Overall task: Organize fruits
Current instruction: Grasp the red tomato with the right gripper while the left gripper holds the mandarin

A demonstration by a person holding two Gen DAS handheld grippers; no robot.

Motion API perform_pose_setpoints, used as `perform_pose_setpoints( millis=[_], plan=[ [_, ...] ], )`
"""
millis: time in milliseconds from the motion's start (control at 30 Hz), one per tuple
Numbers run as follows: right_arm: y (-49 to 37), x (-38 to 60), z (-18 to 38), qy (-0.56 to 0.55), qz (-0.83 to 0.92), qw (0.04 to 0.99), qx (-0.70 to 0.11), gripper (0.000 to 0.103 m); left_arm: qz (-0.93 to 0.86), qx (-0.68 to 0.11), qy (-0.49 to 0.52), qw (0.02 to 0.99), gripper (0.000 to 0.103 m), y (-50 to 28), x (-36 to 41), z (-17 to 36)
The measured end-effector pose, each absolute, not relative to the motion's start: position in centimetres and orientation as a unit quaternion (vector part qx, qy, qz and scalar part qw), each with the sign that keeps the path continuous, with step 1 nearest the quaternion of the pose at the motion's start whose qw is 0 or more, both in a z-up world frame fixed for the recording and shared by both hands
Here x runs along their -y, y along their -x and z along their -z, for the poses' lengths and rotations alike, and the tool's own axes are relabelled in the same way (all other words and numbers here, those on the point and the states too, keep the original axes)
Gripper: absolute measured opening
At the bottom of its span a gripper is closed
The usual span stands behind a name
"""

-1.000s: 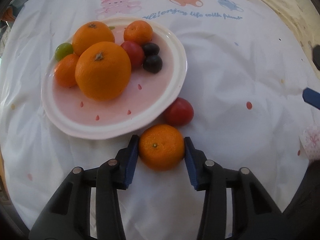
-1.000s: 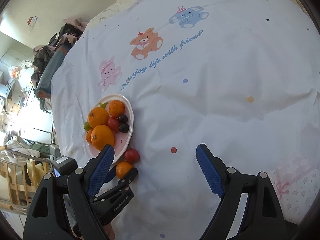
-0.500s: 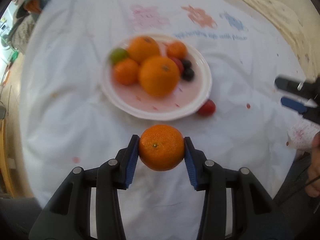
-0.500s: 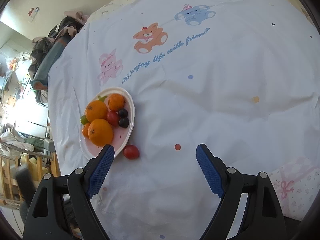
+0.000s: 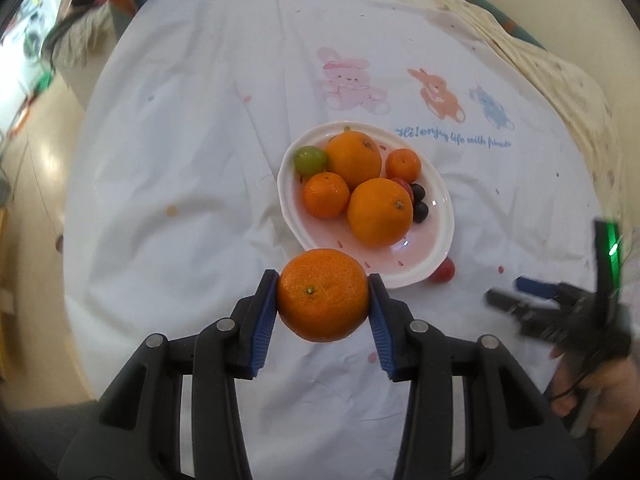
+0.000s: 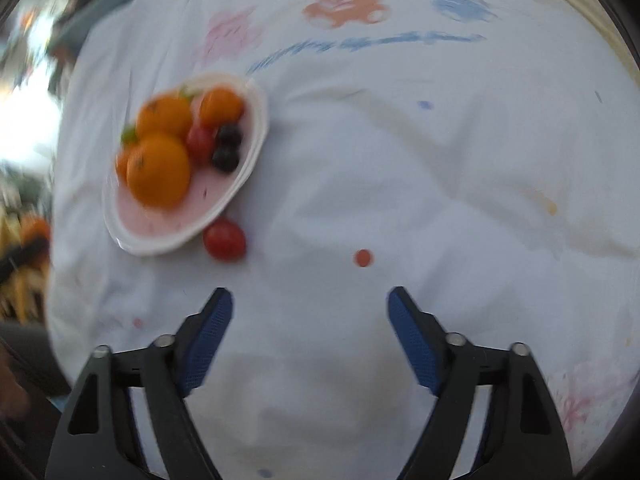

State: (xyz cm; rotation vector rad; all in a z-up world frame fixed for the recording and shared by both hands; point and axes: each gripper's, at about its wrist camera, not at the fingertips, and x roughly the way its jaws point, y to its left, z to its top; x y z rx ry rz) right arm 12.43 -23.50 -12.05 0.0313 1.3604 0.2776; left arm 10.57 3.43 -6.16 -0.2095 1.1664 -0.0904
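Observation:
My left gripper (image 5: 323, 300) is shut on a mandarin (image 5: 322, 294) and holds it in the air just in front of the near rim of the pink plate (image 5: 434, 254). The plate holds two large oranges (image 5: 379, 208), two small mandarins, a green fruit (image 5: 310, 159), a red tomato and two dark grapes (image 5: 419, 211). A loose red tomato (image 5: 443, 271) lies on the cloth at the plate's near right rim; it also shows in the right wrist view (image 6: 224, 239). My right gripper (image 6: 310, 314) is open and empty above the cloth, right of the tomato. That view is blurred.
The table has a white cloth (image 5: 200, 160) with printed cartoon animals and blue lettering. The right gripper and the hand holding it show at the right edge of the left wrist view (image 5: 560, 312). Clutter and floor lie beyond the table's left edge.
My left gripper lifted the mandarin off the cloth and pulled up and back from the plate. My right gripper moved left and closer to the plate and loose tomato.

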Motion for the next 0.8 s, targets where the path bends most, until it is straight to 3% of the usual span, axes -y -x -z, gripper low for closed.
perform_pose_setpoints(
  millis=[267,600,700,733,800],
  plan=[
    [-13.2,18.1,13.9,0.100,-0.183,0.766,-0.608,0.065,0.028,-0.549,0.101,0.829,0.039,-10.9,-3.7,6.0],
    [-14.2,16.1,15.2,0.121,-0.187,0.769,-0.599,0.063,0.023,-0.568,0.101,0.817,0.039,-11.5,-3.6,7.4],
    [-14.4,15.5,15.1,0.123,-0.196,0.771,-0.593,0.044,0.024,-0.567,0.095,0.818,0.039,-11.6,-3.2,7.4],
    [-14.6,15.4,15.2,0.121,-0.199,0.771,-0.593,0.033,0.025,-0.568,0.095,0.817,0.039,-11.6,-3.1,7.5],
    [-14.7,15.4,15.2,0.119,-0.196,0.769,-0.597,0.033,0.026,-0.570,0.094,0.816,0.039,-11.5,-2.9,7.7]
  ],
)
